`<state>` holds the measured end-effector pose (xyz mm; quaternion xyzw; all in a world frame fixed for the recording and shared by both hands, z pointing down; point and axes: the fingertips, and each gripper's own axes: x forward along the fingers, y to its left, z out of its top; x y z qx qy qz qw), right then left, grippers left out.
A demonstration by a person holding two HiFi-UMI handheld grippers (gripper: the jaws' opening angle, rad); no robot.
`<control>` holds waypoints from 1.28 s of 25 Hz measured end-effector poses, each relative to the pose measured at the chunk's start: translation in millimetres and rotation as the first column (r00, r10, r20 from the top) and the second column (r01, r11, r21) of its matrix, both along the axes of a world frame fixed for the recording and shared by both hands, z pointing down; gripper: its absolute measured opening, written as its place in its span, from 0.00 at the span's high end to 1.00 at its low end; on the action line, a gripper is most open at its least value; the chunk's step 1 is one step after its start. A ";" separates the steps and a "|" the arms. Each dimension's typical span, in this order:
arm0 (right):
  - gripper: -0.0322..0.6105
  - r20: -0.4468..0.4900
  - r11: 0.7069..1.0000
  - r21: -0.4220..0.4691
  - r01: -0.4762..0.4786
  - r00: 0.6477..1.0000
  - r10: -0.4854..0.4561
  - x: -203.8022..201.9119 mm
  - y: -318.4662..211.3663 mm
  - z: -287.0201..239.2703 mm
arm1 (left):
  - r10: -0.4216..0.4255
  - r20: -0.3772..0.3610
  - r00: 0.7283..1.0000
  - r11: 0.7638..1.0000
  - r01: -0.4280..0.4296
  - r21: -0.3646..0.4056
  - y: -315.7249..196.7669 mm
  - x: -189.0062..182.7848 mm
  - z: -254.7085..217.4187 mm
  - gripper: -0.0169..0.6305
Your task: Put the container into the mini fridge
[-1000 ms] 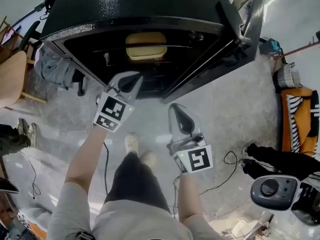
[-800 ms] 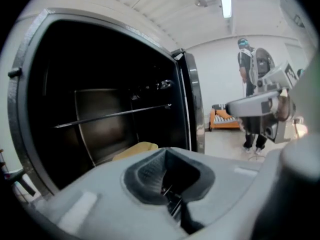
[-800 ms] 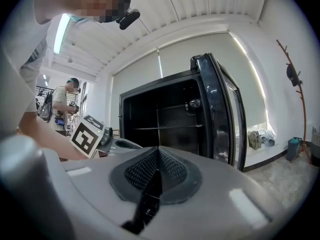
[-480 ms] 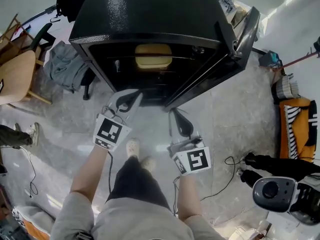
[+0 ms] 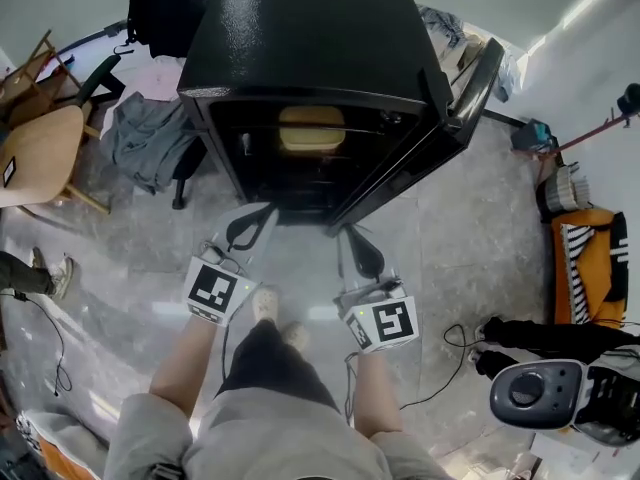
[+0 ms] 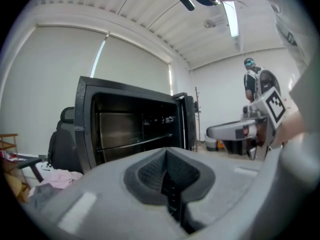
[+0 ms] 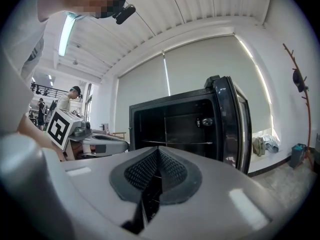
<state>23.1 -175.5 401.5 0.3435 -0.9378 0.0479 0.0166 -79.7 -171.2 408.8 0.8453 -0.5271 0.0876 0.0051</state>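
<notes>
While left claw [image 5: 266, 211] and right claw [image 5: 348, 233] sit clenched, container [image 5: 311, 128] lies crosswise inside fridge [image 5: 300, 38]

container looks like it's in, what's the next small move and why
Probably swing the right tongs round to the outer face of the open door and begin pushing it shut. The container sits on the shelf inside the mini fridge, the right and left tongs are both shut, empty and outside the opening, and the door hangs on the right side.

The yellowish container [image 5: 311, 128] sits inside the open black mini fridge [image 5: 300, 38].
</notes>
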 end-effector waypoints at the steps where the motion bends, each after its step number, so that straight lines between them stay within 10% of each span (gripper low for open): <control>1: 0.95 -0.001 1.000 0.003 0.004 1.000 -0.004 0.2 3.9 -4.0 | -0.002 -0.002 1.000 1.000 0.002 -0.001 5.7 0.3 -4.1 0.97; 32: 0.95 0.019 0.990 0.090 0.109 0.994 -0.111 4.5 99.6 -105.4 | -0.053 -0.120 0.991 0.992 0.066 0.105 110.9 21.4 -116.4 0.97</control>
